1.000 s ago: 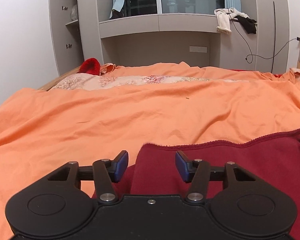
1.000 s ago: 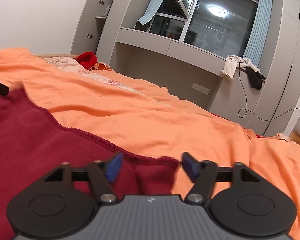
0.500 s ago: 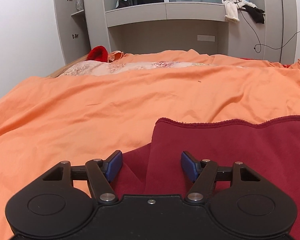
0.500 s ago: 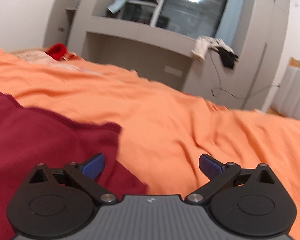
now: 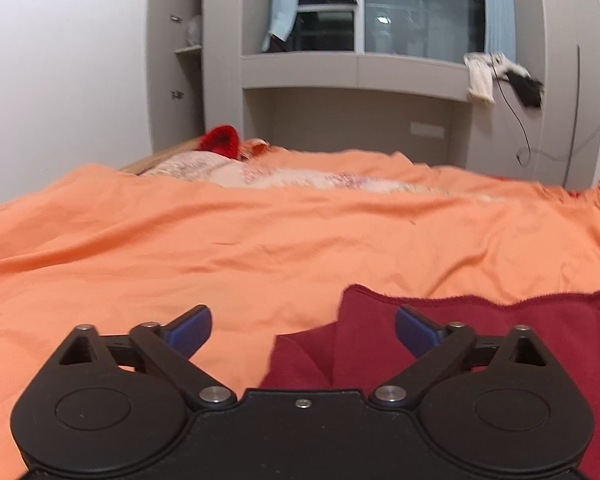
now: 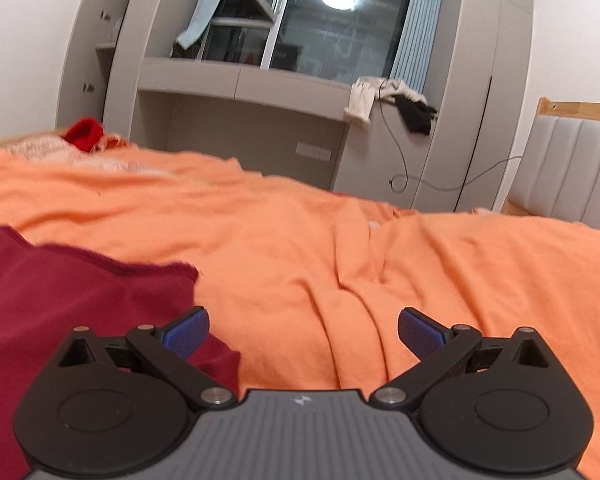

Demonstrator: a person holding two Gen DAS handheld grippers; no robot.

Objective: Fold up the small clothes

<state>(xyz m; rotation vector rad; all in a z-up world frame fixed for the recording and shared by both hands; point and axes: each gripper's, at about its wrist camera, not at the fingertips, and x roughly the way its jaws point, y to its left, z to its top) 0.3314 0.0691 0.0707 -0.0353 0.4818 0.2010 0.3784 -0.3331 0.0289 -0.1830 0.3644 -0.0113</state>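
Item: dark red garment [image 5: 480, 344], a small piece of soft knit cloth, laid flat on the orange bedsheet [image 5: 260, 248]. Colour deep maroon, matte. Far hem shows a fine scalloped stitch line, slightly wavy. Left corner of the upper layer is turned over a lower layer, leaving a shallow crease and a second edge peeping out toward the left. Right corner [image 6: 180, 272] is blurred, its edge frayed-looking against the sheet.

Left gripper [image 5: 303, 330]: jaws spread wide, holding nothing; blue pads [image 5: 190, 326], the right pad over the garment's left corner, the left pad over bare sheet.

Right gripper [image 6: 303, 330]: jaws spread wide, holding nothing; the left pad at the garment's right edge, the right pad over rumpled sheet.

Beyond the garment: pale floral bedding [image 5: 260, 174] and a red plush object [image 5: 222, 142] at the far left of the sheet. Behind the sheet, a grey wall unit [image 6: 240, 80] with window [image 6: 340, 20]; cream and black clothes [image 6: 392, 100] draped on its ledge, a cable hanging below.
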